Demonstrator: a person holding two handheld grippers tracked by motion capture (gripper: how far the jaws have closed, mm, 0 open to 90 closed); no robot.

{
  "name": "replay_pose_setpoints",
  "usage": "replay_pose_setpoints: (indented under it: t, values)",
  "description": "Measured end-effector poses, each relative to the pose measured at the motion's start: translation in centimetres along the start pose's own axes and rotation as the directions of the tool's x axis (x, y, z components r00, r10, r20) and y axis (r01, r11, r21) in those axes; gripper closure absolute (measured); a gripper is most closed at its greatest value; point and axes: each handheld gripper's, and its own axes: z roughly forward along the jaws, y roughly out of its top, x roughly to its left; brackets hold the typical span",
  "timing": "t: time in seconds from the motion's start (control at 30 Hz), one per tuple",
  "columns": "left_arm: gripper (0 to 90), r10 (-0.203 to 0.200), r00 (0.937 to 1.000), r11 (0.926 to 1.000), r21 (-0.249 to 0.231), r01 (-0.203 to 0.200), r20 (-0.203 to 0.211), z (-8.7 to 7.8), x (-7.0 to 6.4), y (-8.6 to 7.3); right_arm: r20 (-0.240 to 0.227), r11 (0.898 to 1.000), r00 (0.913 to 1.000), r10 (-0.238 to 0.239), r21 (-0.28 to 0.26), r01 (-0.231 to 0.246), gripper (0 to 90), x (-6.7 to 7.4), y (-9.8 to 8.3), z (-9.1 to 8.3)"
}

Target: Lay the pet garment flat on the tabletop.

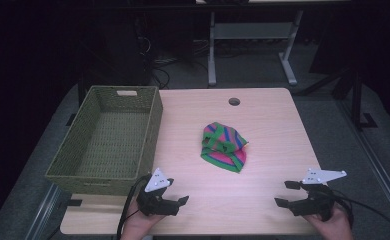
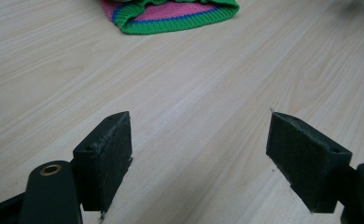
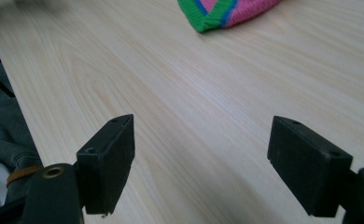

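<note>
Big light wooden table had a green woven basket at its left edge. Striped pink-green knitted hat sat mid-table, well apart from my left gripper and right gripper, both spread wide, holding nothing.

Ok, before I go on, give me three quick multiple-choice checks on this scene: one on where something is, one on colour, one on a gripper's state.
1. Where does the knitted cloth lie?
A. in the basket
B. on the table, right of the basket
C. on the floor

2. What colour is the basket?
A. olive green
B. red
C. white

3. How do the left gripper jaws stand?
A. shut on the cloth
B. shut, empty
C. open, empty

Answers: 1 B, the cloth rests on the bare table beside the basket. 2 A, its woven walls are olive green. 3 C, the left gripper view shows bare wood between parted pads.
</note>
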Motion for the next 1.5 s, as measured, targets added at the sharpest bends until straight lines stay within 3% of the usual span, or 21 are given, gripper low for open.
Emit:
replay_pose_setpoints:
  t: [0.03, 0.17, 0.37, 0.43, 0.83, 1.17, 1.5]
  values:
    - [21.9, 0.007, 1.0000, 1.0000, -0.003, -0.007, -0.001, -0.1, -0.2, 0.0, -0.021, 1.000, 0.9998, -0.006, 0.003, 0.006, 22.6, 0.2, 0.7, 0.2]
    - [22.2, 0.027, 0.9996, 0.9996, 0.000, -0.027, 0.005, 0.0, -0.3, 0.0, -0.024, 0.999, 0.9993, -0.030, 0.013, 0.030, 22.7, 0.3, 1.8, 0.7]
    - [22.1, 0.022, 0.9997, 0.9997, -0.001, -0.022, 0.013, 0.2, -0.1, 0.2, -0.048, 0.999, 0.9979, -0.043, 0.022, 0.044, 22.2, -0.1, 3.4, 1.1]
    - [22.2, 0.024, 0.9997, 0.9997, -0.004, -0.024, 0.009, 0.2, -0.3, 0.2, -0.047, 0.999, 0.9982, -0.038, 0.038, 0.039, 17.4, -0.1, 4.1, 1.3]
    - [22.1, 0.011, 0.9998, 0.9998, -0.014, -0.011, 0.015, 0.2, -0.1, 0.1, -0.088, 0.991, 0.9938, -0.067, 0.111, 0.077, 17.6, -0.6, 7.6, 2.3]
    - [22.0, 0.018, 0.9996, 0.9997, -0.020, -0.018, 0.021, 0.1, -0.1, 0.2, -0.108, 0.985, 0.9884, -0.107, 0.126, 0.120, 17.5, -1.5, 11.2, 2.6]
    - [22.0, 0.007, 0.9997, 0.9993, -0.036, -0.007, 0.022, -0.1, 0.0, 0.2, -0.131, 0.978, 0.9841, -0.120, 0.154, 0.139, 17.5, -1.8, 14.3, 5.0]
